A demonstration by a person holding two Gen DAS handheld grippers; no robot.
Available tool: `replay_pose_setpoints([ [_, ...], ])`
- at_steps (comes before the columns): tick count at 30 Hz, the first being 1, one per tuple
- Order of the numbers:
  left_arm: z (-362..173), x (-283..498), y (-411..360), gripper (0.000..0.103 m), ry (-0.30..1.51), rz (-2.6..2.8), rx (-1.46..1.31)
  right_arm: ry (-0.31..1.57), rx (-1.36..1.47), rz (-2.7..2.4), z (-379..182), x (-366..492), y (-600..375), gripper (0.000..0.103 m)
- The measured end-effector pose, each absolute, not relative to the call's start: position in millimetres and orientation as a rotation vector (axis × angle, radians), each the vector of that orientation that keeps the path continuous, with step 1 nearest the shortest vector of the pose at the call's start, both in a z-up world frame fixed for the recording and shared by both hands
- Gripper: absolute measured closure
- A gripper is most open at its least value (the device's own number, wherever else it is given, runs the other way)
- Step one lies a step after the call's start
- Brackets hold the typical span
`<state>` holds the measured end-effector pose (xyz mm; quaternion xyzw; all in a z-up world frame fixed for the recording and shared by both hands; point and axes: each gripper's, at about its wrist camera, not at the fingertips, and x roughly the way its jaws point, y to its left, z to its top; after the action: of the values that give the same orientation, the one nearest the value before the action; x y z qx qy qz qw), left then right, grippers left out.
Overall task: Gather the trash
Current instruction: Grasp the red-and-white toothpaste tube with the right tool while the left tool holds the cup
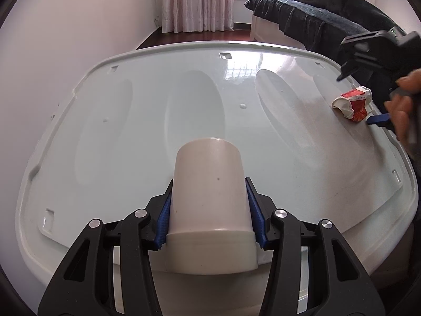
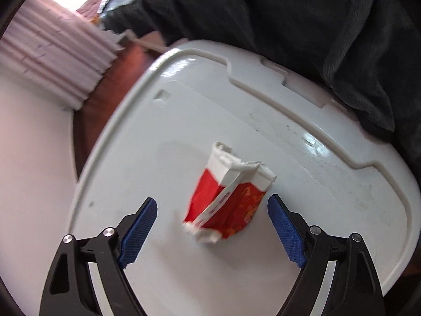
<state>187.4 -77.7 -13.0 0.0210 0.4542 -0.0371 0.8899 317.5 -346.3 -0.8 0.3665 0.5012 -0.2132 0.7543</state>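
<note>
Blue-padded and black-framed, the left claw [image 1: 209, 205] is clamped on a beige plastic cup [image 1: 210, 200], its pads pressing the cup's two sides. Beyond the cup spreads the glossy white bench [image 1: 147, 105], a moulded plastic top with shallow oval hollows. Far off to this claw's right lies a crumpled red-and-white carton [image 1: 352, 102], with the right claw [image 1: 379, 118] and a hand [image 1: 402, 110] just beside it.

From the right wrist, the right claw [image 2: 211, 226] stands wide apart, the carton [image 2: 229, 197] lying on the bench [image 2: 329, 173] between its pads and touching neither. Ahead of it a dark blanket [image 2: 289, 31] overhangs the bench's far rim; a pink curtain [image 2: 52, 60] hangs to the left.
</note>
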Motion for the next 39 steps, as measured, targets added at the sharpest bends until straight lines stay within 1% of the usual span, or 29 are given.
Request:
replay_pose_setpoints([
  [1,-13.1,187.4,-78.3,0.055,0.942,-0.074,0.046,1.07,0.766,-0.499,1.4,319.7,-343.4,0.023],
  [2,-12.9,187.3,-78.3,0.055,0.94,-0.074,0.045,1.064,0.718,-0.534,1.8,325.2,-339.1,0.029],
  [8,-13.1,185.9,-77.2,0.055,0.94,-0.078,0.042,1.11,0.384,-0.616,-2.7,352.0,-307.2,0.032],
  [11,-13.5,184.8,-78.1,0.055,0.938,-0.075,0.044,1.077,0.239,-0.578,-5.4,349.5,-294.2,0.037],
  [13,-14.0,183.9,-78.7,0.055,0.936,-0.074,0.046,1.059,0.2,-0.526,-4.1,343.2,-291.8,0.048],
  [14,-14.1,183.7,-79.1,0.055,0.935,-0.073,0.048,1.054,0.173,-0.491,-2.4,339.2,-289.9,0.062],
  [15,-14.1,183.6,-79.3,0.055,0.933,-0.072,0.049,1.05,0.152,-0.47,-1.3,335.3,-287.9,0.083],
  [21,-14.6,182.6,-79.4,0.055,0.926,-0.069,0.054,1.047,0.233,-0.134,-5.0,283.3,-293.9,0.083],
  [26,-14.7,182.2,-79.6,0.055,0.918,-0.068,0.056,1.04,0.253,0.035,-2.8,230.5,-296.2,0.083],
  [29,-15.0,180.9,-78.8,0.055,0.912,-0.066,0.058,1.034,0.276,0.077,-4.0,207.9,-293.0,0.083],
  [34,-15.4,179.5,-76.8,0.055,0.891,-0.08,0.047,0.993,0.195,0.107,-3.1,178.1,-282.5,0.084],
  [37,-15.4,178.6,-75.8,0.055,0.878,-0.083,0.04,0.977,0.214,0.119,2.5,156.8,-280.1,0.084],
  [39,-15.3,178.4,-76.7,0.055,0.877,-0.073,0.044,0.972,0.212,0.116,0.6,161.5,-277.1,0.084],
])
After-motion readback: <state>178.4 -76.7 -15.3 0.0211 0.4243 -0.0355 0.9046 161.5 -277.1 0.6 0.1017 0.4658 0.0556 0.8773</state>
